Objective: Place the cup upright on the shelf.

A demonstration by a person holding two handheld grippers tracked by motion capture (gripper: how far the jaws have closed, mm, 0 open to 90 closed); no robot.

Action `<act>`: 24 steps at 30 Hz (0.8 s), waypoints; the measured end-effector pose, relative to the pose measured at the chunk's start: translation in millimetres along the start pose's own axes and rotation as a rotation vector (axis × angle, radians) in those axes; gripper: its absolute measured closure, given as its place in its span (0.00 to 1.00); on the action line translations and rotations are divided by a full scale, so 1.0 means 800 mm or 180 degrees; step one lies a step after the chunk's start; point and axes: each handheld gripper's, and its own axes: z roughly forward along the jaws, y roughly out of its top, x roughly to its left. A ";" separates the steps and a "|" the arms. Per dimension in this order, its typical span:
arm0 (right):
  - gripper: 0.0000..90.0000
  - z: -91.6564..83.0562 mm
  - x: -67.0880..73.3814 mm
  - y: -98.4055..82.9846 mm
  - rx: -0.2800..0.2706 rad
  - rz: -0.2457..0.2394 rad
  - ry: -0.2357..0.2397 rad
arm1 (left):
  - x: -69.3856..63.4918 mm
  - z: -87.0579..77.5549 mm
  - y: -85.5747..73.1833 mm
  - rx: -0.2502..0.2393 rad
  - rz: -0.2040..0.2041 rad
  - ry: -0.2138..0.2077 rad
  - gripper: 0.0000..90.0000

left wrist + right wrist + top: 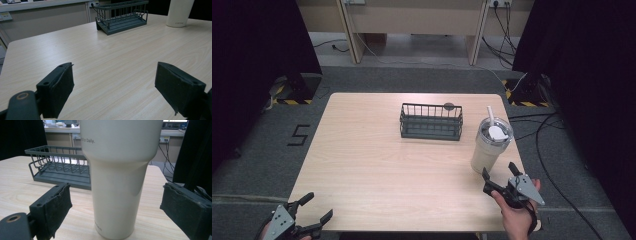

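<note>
I am lining up my right hand-held gripper point(501, 175) on the cream tumbler point(490, 146), which is standing upright near the counter's point(377, 165) right edge, just beside the wire basket point(431, 121). The jaws are spread wide, flanking it without touching. Next I am judging a short push forward, then a squeeze. My left hand-held gripper point(314, 210) is waiting spread at the near corner.

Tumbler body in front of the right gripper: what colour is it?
Cream white, with small grey lettering; the tumbler shows best in the right gripper view.
</note>
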 end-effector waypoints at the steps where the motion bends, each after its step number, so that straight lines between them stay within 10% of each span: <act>1: 0.11 0.002 0.000 0.000 0.0006 0.0008 0.0006 | 0.000 0.000 0.000 -0.0002 -0.0001 0.0000 0.17; 24: 0.11 0.049 -0.003 0.004 0.0092 0.0109 -0.0016 | 0.001 0.000 0.000 0.0004 0.0005 -0.0001 0.17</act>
